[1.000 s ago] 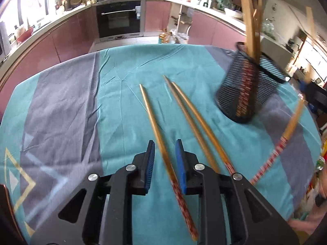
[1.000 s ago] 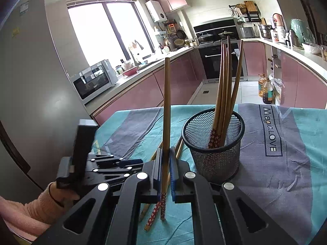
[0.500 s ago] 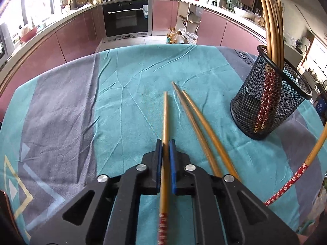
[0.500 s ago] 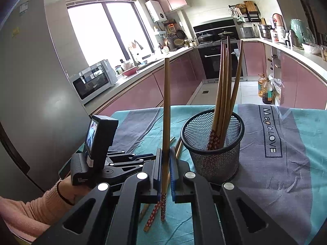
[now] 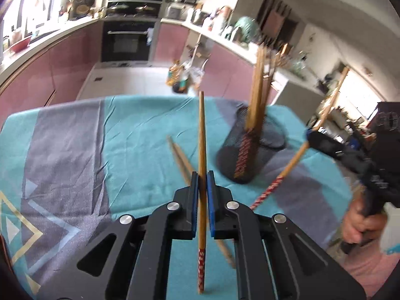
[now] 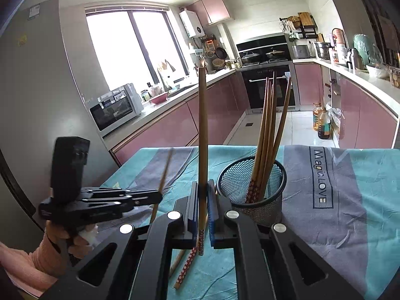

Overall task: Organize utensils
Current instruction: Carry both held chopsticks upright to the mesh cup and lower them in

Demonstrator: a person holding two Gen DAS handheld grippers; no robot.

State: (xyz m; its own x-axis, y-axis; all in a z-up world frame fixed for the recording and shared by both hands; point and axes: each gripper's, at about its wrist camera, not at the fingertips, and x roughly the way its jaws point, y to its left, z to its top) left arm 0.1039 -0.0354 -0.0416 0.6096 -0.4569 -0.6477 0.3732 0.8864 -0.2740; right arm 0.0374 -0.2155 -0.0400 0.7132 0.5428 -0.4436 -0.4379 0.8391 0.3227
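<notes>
My left gripper (image 5: 202,175) is shut on a wooden chopstick (image 5: 201,135) with a red patterned end, lifted off the table and pointing up and away. My right gripper (image 6: 203,185) is shut on another chopstick (image 6: 202,125), held upright just left of the black mesh holder (image 6: 251,190). The holder (image 5: 246,155) stands on the teal cloth and has several chopsticks in it. Two more chopsticks (image 5: 181,157) lie on the cloth under my left gripper. The right gripper and its chopstick (image 5: 295,160) show at the right of the left wrist view.
The table is covered by a teal and grey cloth (image 6: 350,200). Loose chopsticks (image 6: 186,265) lie on it below my right gripper. The left gripper (image 6: 100,200) shows at the left of the right wrist view. Kitchen counters and an oven are behind.
My left gripper closed on a chopstick lying on the cloth and has lifted it off the table. My right gripper has stayed shut on its upright chopstick beside the holder.
</notes>
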